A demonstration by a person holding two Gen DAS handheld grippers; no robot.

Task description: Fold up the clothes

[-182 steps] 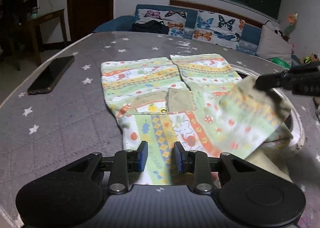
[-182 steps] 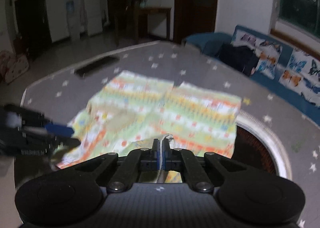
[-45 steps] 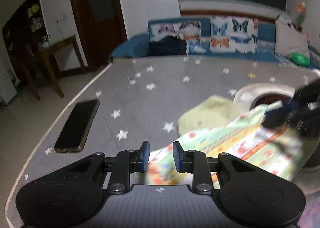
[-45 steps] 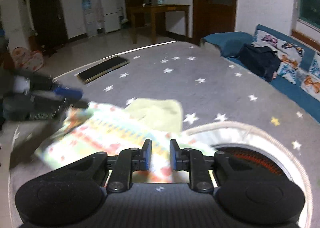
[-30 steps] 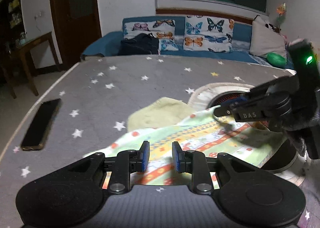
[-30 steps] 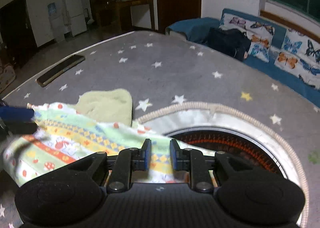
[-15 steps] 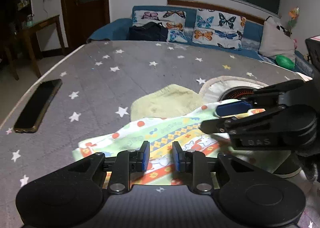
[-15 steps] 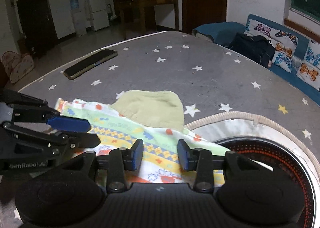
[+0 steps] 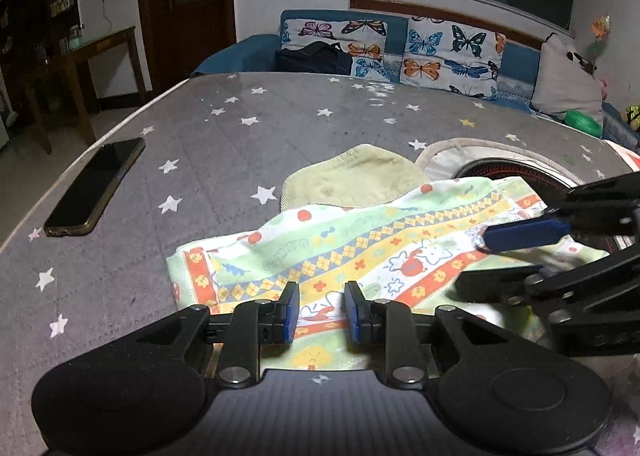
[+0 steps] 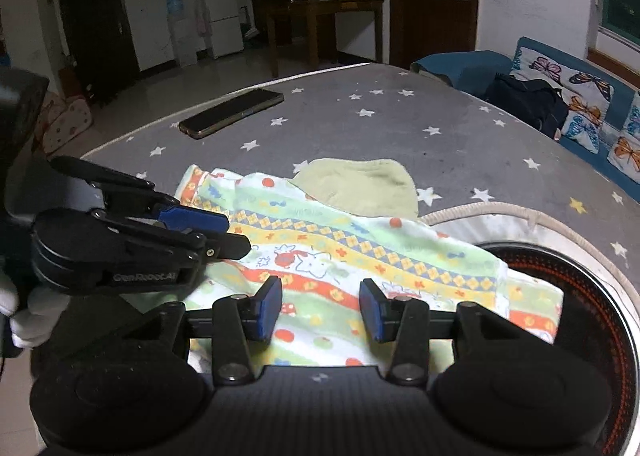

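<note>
Folded garment on starred table, both my grippers over it.

Table (image 9: 224,160): grey, white stars, round burner (image 10: 568,296) set into it. Garment (image 9: 360,248): striped print, folded into a band, one end lapping the burner rim, a pale green cloth (image 9: 356,178) tucked under its far edge. My right gripper (image 10: 320,302): jaws wide, empty, above the garment. My left gripper (image 9: 319,314): jaws narrowly apart, empty, at the garment's near edge. Phone (image 9: 96,186): flat, well apart, by the table edge.

Dim indoor light, fisheye-bent edges
</note>
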